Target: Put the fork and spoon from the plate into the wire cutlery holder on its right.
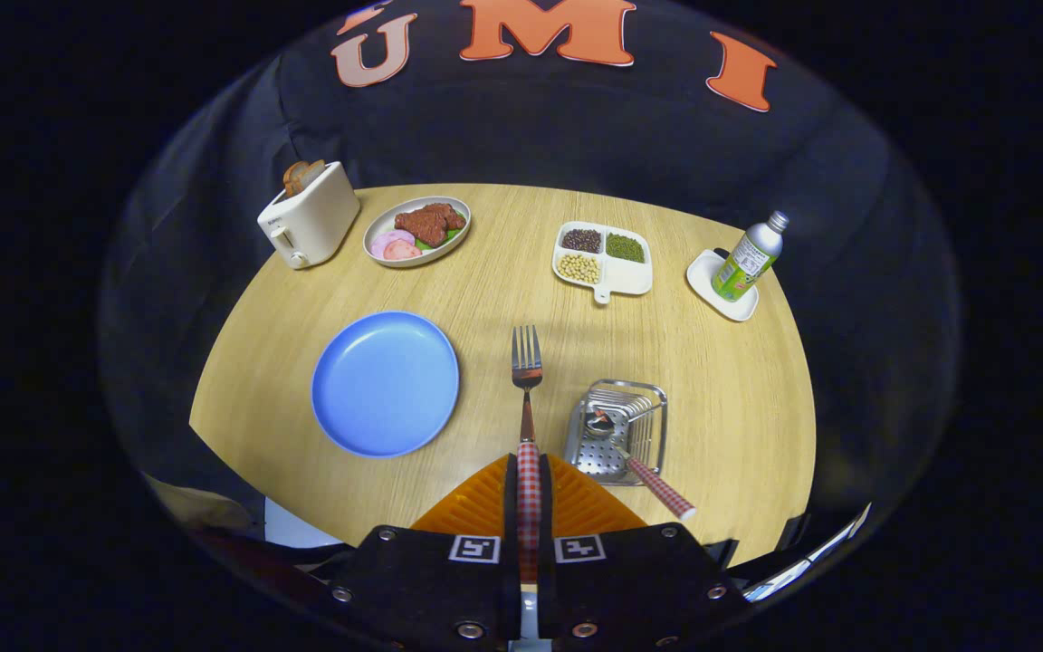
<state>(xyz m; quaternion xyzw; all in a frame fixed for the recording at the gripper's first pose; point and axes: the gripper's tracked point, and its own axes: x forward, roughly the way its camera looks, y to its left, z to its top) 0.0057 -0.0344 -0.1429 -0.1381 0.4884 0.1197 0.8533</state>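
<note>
Wooden table (712,380) | hand-held gripper (529,493) clamped on fork (526,389) handle | tines point forward

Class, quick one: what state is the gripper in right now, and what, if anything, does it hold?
Gripper: jaws closed on the checked handle of the fork, tines pointing ahead over the table, left of the wire cutlery holder.

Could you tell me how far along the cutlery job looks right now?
Done: the spoon already sits in the wire cutlery holder, and the blue plate is bare. In hand: the tool is shut on the fork, held above the table. Left: lowering the fork into the holder.
</note>
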